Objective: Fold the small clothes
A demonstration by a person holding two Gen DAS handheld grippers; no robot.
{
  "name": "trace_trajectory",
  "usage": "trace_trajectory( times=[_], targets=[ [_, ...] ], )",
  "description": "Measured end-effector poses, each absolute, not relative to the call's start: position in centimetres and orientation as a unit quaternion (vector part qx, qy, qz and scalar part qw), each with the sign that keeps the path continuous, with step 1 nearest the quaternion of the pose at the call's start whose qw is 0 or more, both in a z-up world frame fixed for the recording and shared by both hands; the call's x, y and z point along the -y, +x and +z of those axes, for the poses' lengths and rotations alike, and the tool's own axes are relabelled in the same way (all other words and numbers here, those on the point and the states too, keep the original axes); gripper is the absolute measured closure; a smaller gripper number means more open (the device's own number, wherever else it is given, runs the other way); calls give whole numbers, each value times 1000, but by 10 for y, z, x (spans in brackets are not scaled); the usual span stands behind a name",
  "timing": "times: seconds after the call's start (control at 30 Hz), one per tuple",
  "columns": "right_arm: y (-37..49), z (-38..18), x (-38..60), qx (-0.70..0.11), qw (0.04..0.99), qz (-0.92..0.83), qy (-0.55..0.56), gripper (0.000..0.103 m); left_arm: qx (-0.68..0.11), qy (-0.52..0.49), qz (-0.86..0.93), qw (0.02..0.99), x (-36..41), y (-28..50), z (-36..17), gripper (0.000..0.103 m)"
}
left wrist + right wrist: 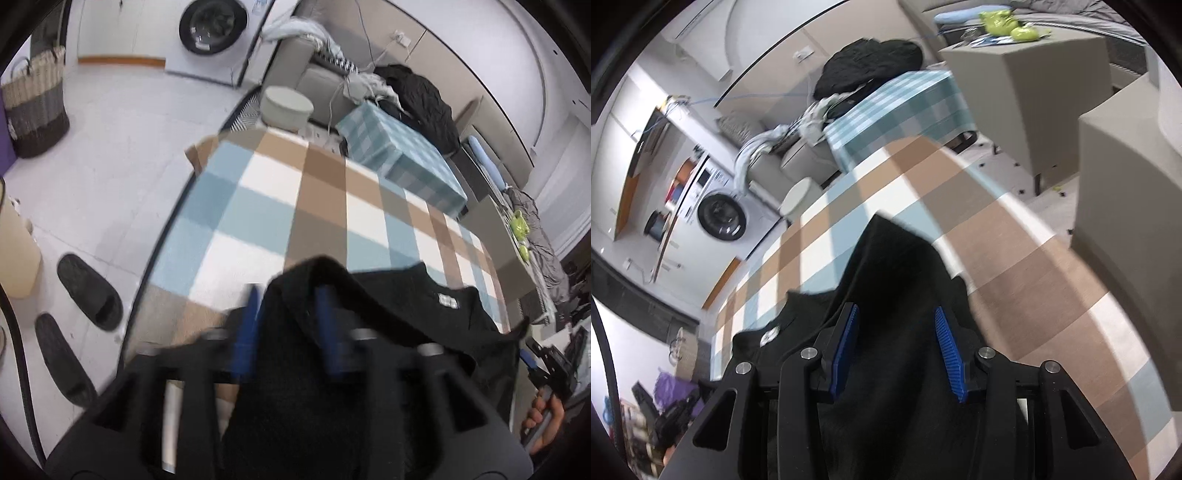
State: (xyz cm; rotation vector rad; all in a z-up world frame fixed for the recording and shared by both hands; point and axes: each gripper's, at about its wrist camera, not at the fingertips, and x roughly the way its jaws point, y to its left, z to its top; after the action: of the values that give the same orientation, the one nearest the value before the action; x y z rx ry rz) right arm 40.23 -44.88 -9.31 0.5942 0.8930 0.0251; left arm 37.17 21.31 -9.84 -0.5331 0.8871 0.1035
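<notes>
Left gripper [288, 310] tilts down over the checked tablecloth [295, 192], blue pads apart with a bunched fold of the black garment [406, 295] between them; blur hides whether they pinch it. Right gripper [897, 339] points toward 12 o'clock, pads spread, black cloth draped between, grip unclear. The garment lies at the table's near edge, label [770, 334] at 9 o'clock of the right gripper.

White tiled floor [110, 155], washing machine [213, 27], beige sofa [314, 79], woven basket [35, 107].
</notes>
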Motion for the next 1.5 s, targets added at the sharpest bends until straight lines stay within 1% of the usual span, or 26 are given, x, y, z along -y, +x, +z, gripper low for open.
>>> trace_trajectory(
  times=[0.03,0.1,0.17,0.23,0.33,0.4,0.47,0.53,0.7,0.97,1.1,1.2,1.3,1.4,1.5],
  targets=[
    [405,-93,451,-425,857,11,290,52,-424,-256,44,867,-211,371,-100,56],
    [410,-93,454,-422,853,18,308,49,-433,-242,39,868,-205,373,-103,43],
    [417,-89,450,-419,857,25,299,46,-441,-221,40,869,-198,377,-107,43],
    [422,-87,448,-414,864,26,285,40,-446,-221,37,866,-197,380,-112,43],
    [425,-90,458,-415,863,-10,288,36,-447,-228,42,864,-198,388,-115,43],
    [430,-96,463,-421,858,-22,294,36,-454,-233,40,859,-198,395,-117,43],
    [435,-102,466,-433,851,-33,296,37,-459,-268,12,847,-198,400,-117,43],
    [433,-102,467,-432,847,-21,310,37,-449,-273,-8,851,-192,399,-110,43],
    [419,-90,465,-427,860,-7,280,37,-438,-219,-9,872,-179,383,-96,43],
    [416,-100,460,-471,858,17,205,37,-452,-181,17,873,-191,348,-104,43],
    [428,-110,440,-486,860,48,145,37,-462,-128,24,877,-184,358,-113,43],
    [440,-113,432,-479,867,49,131,36,-473,-99,16,875,-176,379,-119,43],
    [454,-114,434,-469,871,35,139,36,-467,-111,34,876,-181,398,-121,43],
    [460,-120,447,-473,863,-1,180,36,-450,-179,77,871,-205,408,-123,43],
    [460,-120,453,-470,860,-2,197,36,-458,-206,50,864,-210,410,-127,43]
  ],
)
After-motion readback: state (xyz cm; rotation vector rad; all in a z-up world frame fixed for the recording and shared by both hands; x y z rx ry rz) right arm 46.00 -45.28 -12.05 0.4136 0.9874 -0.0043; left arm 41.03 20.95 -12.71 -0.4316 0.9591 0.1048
